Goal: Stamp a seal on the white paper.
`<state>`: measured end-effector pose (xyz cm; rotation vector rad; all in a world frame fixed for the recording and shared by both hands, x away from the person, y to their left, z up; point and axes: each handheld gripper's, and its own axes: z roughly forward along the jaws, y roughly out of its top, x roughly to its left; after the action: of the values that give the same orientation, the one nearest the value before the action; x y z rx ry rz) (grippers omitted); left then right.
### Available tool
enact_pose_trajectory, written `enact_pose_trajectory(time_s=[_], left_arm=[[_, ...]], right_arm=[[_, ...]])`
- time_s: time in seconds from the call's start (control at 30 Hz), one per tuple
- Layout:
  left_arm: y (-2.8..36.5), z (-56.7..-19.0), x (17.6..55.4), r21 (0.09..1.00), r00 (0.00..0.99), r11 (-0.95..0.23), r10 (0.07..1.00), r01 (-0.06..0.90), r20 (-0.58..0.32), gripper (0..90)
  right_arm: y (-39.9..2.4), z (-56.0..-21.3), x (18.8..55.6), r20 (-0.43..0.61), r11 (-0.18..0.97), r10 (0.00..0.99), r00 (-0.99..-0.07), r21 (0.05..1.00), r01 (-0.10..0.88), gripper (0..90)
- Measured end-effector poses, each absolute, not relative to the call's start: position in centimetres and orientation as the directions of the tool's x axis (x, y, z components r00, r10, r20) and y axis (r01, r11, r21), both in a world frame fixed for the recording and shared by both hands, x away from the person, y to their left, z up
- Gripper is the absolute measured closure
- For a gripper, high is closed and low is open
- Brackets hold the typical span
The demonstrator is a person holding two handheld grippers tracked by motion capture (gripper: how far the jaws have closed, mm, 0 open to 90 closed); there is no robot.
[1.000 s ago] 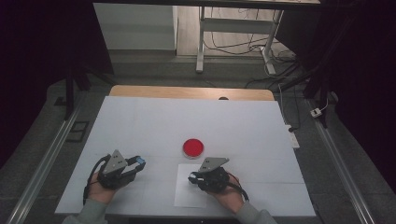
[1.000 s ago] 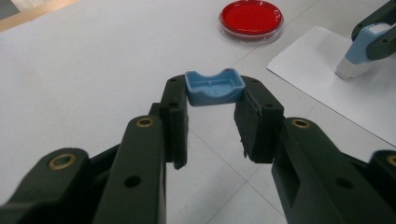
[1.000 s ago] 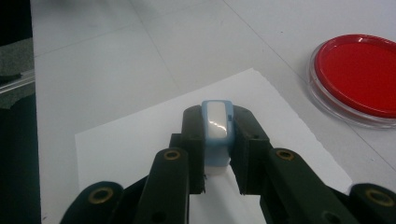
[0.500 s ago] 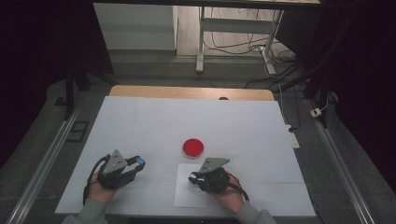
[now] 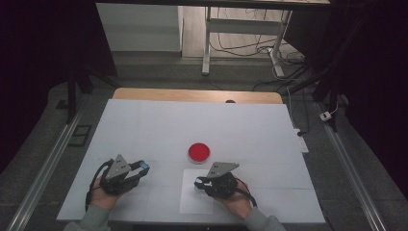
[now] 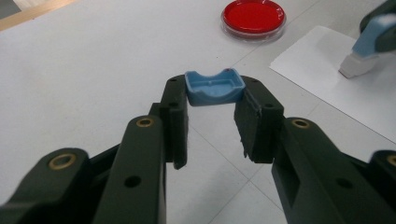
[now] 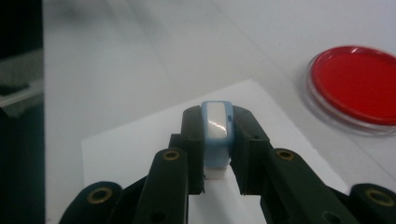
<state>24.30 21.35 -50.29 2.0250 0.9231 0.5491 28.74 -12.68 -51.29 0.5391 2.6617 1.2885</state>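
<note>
Blue-and-white plastic stamp-like block (image 7: 216, 135) sits clamped between the jaws of the right gripper (image 5: 201, 183), its white foot pointed down over the white paper sheet (image 5: 195, 204), presumably so that face can meet the paper squarely. Left gripper (image 5: 143, 167) pinches a small blue plastic cap (image 6: 214, 87) at the very jaw tips, held off to the side and clear of the sheet; the cap's scooped shape suggests it belongs to the block, though I cannot confirm that from this view. Round red-filled clear petri dish (image 5: 198, 151) rests on the white table (image 5: 159, 125) just beyond the sheet, within easy reach of either hand. Both hands stay low and near the table edge.
</note>
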Motion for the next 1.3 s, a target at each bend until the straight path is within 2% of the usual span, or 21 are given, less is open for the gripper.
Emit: enact_pose_trajectory(time_s=[0.17,1.3], left_arm=[[21.4,-50.3,24.3,0.825,0.634,-0.388,0.772,0.412,0.046,64.9],[21.4,-50.4,24.4,0.823,0.64,-0.391,0.767,0.412,0.044,64.9]], right_arm=[[-13.6,-50.7,29.1,0.084,0.515,0.359,-0.93,0.813,0.272,75.4],[-14.8,-48.4,29.3,0.108,0.426,0.364,-0.925,0.864,0.268,75.4]])
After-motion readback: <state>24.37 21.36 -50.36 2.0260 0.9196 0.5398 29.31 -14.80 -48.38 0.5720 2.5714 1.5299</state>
